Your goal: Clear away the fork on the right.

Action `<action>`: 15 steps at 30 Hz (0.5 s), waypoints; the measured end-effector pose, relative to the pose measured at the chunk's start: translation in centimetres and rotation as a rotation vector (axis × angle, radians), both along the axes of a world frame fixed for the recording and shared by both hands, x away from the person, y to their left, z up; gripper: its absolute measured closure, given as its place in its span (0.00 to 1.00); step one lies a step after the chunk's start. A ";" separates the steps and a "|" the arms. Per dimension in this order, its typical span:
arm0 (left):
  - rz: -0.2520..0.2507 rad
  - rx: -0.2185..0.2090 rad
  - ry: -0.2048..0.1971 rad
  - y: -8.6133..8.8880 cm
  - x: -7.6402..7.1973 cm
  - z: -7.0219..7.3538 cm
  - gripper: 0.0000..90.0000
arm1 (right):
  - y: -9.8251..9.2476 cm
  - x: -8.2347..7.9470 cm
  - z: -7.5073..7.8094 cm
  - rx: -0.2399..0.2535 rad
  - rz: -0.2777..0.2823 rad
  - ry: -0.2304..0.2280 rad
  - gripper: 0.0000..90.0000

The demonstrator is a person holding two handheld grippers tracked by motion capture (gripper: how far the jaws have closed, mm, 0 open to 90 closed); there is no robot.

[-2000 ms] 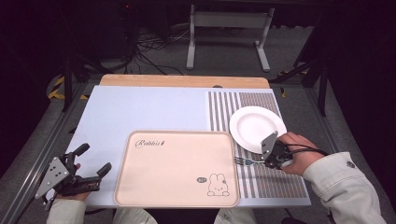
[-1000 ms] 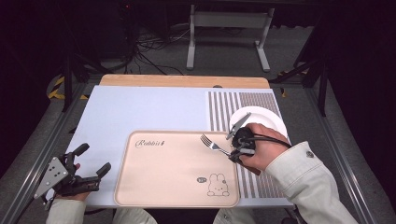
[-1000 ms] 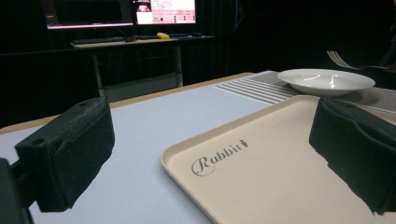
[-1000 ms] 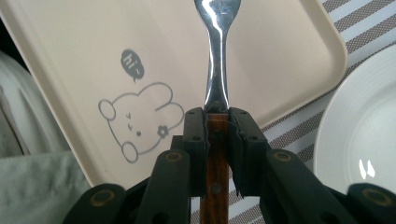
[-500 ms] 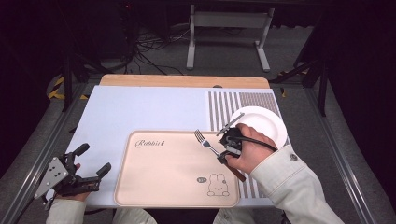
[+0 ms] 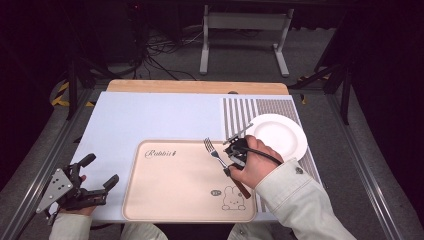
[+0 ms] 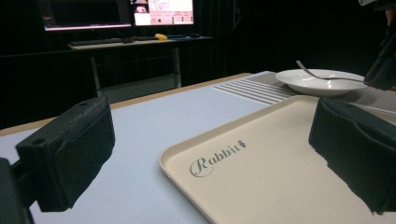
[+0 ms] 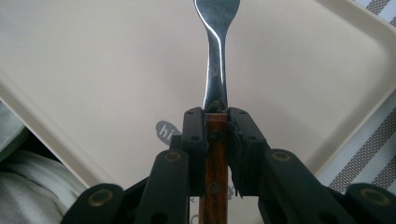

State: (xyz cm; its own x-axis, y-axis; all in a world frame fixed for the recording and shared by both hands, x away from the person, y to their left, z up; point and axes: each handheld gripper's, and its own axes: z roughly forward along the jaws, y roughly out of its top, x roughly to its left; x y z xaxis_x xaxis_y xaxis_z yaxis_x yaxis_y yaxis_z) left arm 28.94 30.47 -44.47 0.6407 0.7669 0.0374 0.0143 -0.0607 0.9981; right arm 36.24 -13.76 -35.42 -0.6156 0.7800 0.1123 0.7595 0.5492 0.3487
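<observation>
Fork [image 6: 214, 151] with a wooden handle is sitting clamped in the right gripper [image 6: 234, 156], whose jaws are pressing on the handle just below the metal neck, as the right gripper view is showing. The fork is hanging over the right part of the beige tray [image 6: 170, 197], tines pointing toward the far left, above the rabbit drawing. The white plate [image 6: 287, 135] is lying just beside the tray on the striped mat [image 6: 245, 111]. The left gripper [image 6: 95, 187] is resting at the table's [image 6: 150, 112] near left corner, jaws spread wide and gripping nothing.
</observation>
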 end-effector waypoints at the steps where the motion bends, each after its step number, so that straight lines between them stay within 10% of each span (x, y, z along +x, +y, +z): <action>1: 0.001 -0.001 0.000 0.0 0.0 0.0 0.01 | 0.1 0.0 -0.2 -0.002 -0.003 0.001 0.87; 15: -0.001 0.002 -0.002 0.0 0.0 0.0 0.01 | 1.1 0.3 -3.2 -0.045 -0.045 0.041 0.87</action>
